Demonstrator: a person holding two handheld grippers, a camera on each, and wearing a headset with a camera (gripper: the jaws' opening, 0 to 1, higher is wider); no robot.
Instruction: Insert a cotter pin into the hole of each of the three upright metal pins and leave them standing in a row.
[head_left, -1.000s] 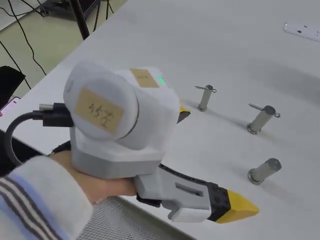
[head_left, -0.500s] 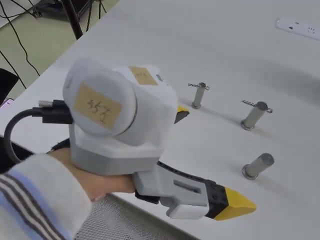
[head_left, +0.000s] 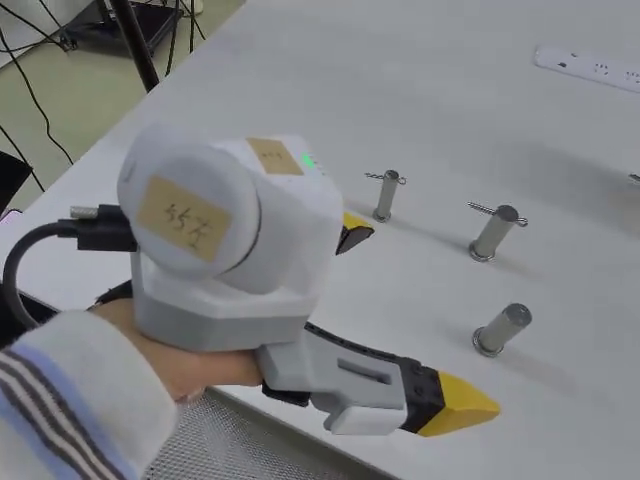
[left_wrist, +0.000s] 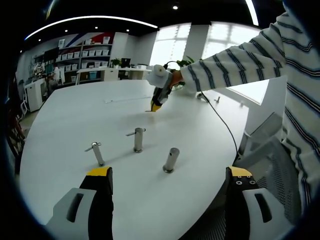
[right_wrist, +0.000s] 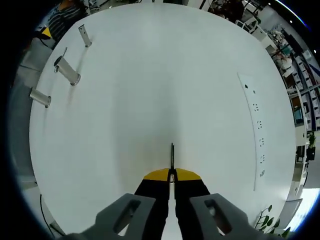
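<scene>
The left gripper (head_left: 412, 318), held in a person's hand, hovers over the white table (head_left: 480, 110) with its yellow-tipped jaws spread wide, near three upright metal pins. The far pin (head_left: 384, 198) and the middle pin (head_left: 492, 232) each carry a cotter pin through the top, while the nearest pin (head_left: 502, 329) is bare. The right gripper (right_wrist: 171, 176) pinches a loose cotter pin (right_wrist: 172, 156) between closed jaws, well apart from the row.

- Anything different from a second ago?
- Mostly my head camera has swung. The pins (head_left: 493, 232) now sit further left and higher in the frame, and more of the power strip (head_left: 590, 68) shows.
- The left gripper (head_left: 432, 318)?
- Its green light (head_left: 306, 161) was off half a second ago and is lit again.
</scene>
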